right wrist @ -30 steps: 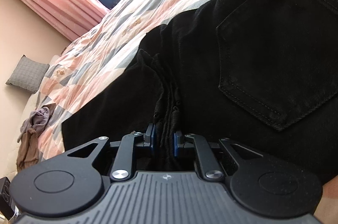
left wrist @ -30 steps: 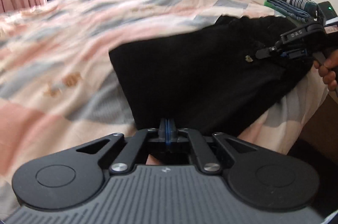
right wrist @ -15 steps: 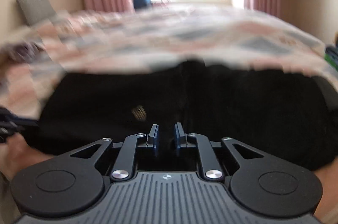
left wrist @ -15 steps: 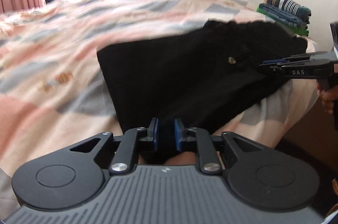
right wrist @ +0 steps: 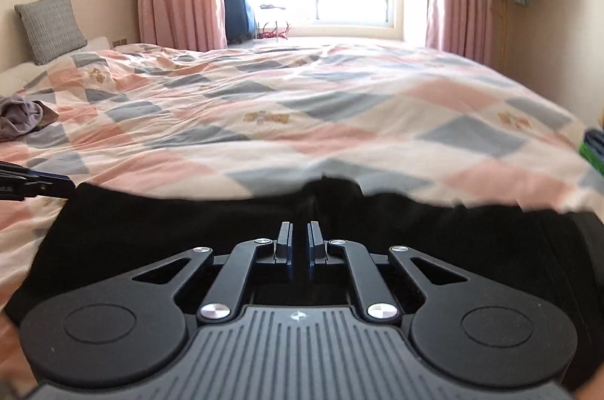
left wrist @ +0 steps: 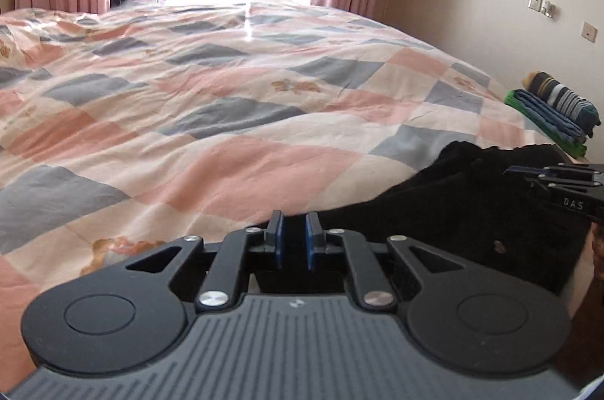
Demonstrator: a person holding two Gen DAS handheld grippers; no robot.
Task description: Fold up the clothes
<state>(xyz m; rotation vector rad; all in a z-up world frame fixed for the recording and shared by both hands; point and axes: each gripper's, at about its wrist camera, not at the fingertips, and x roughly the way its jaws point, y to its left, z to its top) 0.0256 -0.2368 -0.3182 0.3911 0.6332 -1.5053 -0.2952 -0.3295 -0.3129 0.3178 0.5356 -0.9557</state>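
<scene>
Black trousers (right wrist: pixel 151 230) are seen lying flat at the near edge of the bed (left wrist: pixel 226 120), folded at least once into a compact dark block; a back button or rivet is visible in the left wrist view. A stack of folded clothes (left wrist: pixel 555 113) is already set at the bed's far right corner, and a crumpled garment (right wrist: pixel 22 115) is left unfolded near the pillow (right wrist: pixel 49 26). Task is judged partly done: trousers likely need a last fold or a move to the stack, then the crumpled piece.

Left gripper (left wrist: pixel 292 245): jaws closing, a narrow gap shown, nothing between the pads, no cloth touched. Right gripper (right wrist: pixel 300 243): jaws nearly pressed together, empty, held over the trousers; contact with the fabric cannot be told.
</scene>
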